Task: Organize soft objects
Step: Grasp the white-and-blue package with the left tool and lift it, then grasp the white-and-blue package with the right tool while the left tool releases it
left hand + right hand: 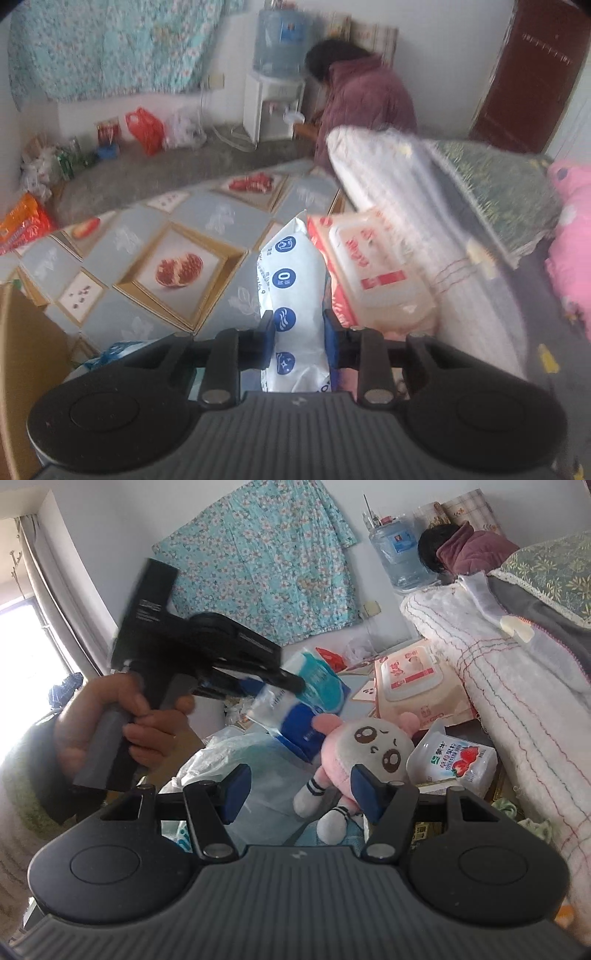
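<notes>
Tissue pack [291,295], white with blue round marks, stands on end between the pads of the left claw [299,339], which are closed on its lower part. In my judgement the step is lifting this pack away to its place; the grip sits low on a soft, crinkly wrapper, so the hold should be kept firm and the pack carried upright, or it may bend over or slip. Just to its right a wet-wipe pack [373,266] lies against a rolled white quilt [399,192], close enough to be dragged along. Beyond lies a mat [177,236] printed with pomegranates, and a person [365,99] in a purple coat bends by a water dispenser [275,107].

From the right wrist, the right claw [299,794] stands open and empty, its pads on either side of a pink plush doll [362,753] but not pressing it. A hand [122,731] holds the left claw up to the left with the tissue pack in it. A strawberry-printed bag [454,760] lies just right of the doll, touching or nearly so, with the quilt behind it, which crowds any approach from that side.
</notes>
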The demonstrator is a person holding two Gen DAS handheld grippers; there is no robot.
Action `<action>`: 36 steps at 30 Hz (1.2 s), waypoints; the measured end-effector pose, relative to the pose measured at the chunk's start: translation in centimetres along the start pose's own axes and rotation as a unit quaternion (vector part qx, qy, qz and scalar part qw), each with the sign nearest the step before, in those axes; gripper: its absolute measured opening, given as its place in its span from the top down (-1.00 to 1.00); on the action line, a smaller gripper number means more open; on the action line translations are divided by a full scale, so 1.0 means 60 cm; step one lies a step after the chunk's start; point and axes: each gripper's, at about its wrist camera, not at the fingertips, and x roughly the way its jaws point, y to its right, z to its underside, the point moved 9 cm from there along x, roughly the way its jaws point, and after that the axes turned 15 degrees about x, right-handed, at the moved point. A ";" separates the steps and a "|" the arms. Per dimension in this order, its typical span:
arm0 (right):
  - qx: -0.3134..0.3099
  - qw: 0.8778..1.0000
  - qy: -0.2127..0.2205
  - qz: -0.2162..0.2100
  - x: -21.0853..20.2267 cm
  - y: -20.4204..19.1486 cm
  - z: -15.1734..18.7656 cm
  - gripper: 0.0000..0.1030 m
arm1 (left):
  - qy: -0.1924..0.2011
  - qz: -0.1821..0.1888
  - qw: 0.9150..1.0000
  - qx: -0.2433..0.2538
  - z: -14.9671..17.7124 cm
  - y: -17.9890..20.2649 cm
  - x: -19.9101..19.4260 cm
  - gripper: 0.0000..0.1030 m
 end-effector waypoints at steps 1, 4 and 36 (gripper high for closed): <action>-0.001 1.000 0.003 -0.001 -0.009 -0.004 0.001 -0.16 | 0.008 -0.001 1.000 0.002 0.002 0.003 -0.022 0.48; -0.005 1.000 0.014 -0.002 -0.036 -0.014 0.004 -0.16 | 0.029 0.002 1.000 0.007 0.014 0.014 -0.082 0.47; 0.096 0.992 -0.085 -0.012 -0.175 0.051 0.238 -0.16 | 0.089 0.185 0.963 -0.175 0.520 0.142 -0.182 0.46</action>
